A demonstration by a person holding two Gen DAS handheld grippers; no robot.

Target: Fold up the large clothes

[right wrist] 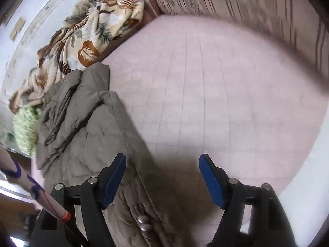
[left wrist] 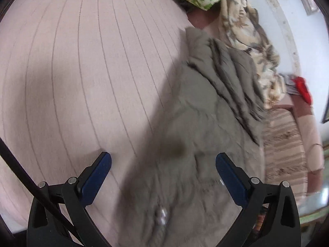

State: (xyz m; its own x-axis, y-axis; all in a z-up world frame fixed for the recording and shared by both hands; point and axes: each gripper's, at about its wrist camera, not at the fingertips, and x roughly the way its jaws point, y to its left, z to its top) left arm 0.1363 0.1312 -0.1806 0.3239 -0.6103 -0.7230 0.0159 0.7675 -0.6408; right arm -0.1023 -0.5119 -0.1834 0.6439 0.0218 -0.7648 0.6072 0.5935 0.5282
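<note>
Both grippers, left (left wrist: pixel 163 162) and right (right wrist: pixel 162 163), hang with fingers spread wide and empty over the bed (left wrist: pixel 82 72). Under them lies the grey coat (left wrist: pixel 205 123), already doubled lengthwise toward the bed's far edge. It looks mid-fold; next, pinch the near hem and carry it toward the collar. Beyond lies a leaf-print blanket (right wrist: pixel 92 30).

- grey-brown garment (left wrist: pixel 205 113): matt, crumpled cloth (shiny metal snaps near its hem)
- pink bedsheet (right wrist: pixel 226 82): smooth, matt cloth
- leaf-print blanket (right wrist: pixel 92 33): soft, fleecy
</note>
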